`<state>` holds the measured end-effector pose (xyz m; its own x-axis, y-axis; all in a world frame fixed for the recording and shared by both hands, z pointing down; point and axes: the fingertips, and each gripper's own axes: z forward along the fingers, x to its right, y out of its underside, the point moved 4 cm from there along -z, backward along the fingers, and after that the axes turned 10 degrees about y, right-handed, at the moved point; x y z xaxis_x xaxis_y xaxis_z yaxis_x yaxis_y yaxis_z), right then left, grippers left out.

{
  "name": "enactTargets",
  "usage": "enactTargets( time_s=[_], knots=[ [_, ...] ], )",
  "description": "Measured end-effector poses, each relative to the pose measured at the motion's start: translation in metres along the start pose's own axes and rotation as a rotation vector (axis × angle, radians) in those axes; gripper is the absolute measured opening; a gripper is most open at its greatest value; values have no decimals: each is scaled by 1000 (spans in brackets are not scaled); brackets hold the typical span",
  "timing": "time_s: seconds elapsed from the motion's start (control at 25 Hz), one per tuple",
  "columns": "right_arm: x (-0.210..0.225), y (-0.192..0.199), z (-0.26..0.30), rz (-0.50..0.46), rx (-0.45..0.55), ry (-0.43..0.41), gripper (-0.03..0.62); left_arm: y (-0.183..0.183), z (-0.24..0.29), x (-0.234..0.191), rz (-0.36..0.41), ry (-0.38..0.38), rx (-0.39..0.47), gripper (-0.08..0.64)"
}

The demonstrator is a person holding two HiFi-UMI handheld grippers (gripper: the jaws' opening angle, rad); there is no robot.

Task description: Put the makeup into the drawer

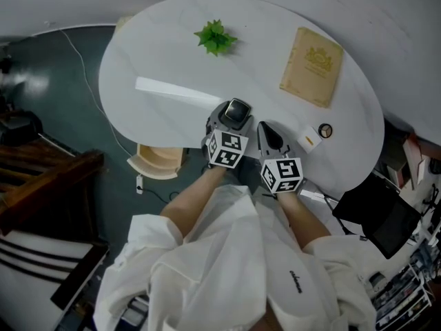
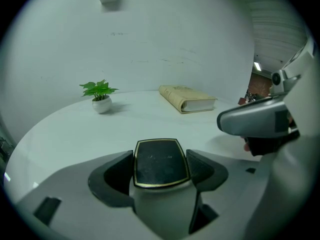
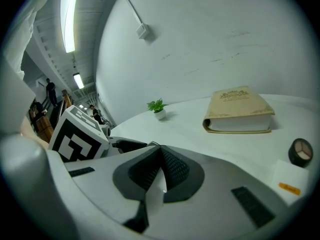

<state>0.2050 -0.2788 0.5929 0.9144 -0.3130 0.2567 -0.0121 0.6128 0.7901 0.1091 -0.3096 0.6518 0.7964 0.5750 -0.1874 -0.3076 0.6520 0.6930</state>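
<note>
A black square makeup compact with a gold rim sits upright between the pads of my left gripper, which is shut on it. In the head view the compact and left gripper are over the near edge of the white oval table. Just to the right, my right gripper is shut with nothing in it, its pads pressed together. A small round compact and a small white box lie on the table to the right. I see no drawer.
A tan book lies at the far right of the table and a small potted plant stands at the back. A pale wooden piece shows under the table's near-left edge. Dark furniture and cables surround the table.
</note>
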Motion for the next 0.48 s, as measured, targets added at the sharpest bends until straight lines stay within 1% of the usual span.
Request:
enactTargets(
  time_s=[0.12, 0.28, 0.48],
  knots=[
    [1, 0, -2, -3, -1, -10, 17, -1, 0, 0, -1, 1, -3, 342],
    [3, 1, -5, -11, -5, -27, 17, -1, -2, 4, -23, 4, 5, 342],
    [4, 2, -8, -22, -8, -60, 17, -6, -7, 12, -42, -11, 41, 342]
  ],
)
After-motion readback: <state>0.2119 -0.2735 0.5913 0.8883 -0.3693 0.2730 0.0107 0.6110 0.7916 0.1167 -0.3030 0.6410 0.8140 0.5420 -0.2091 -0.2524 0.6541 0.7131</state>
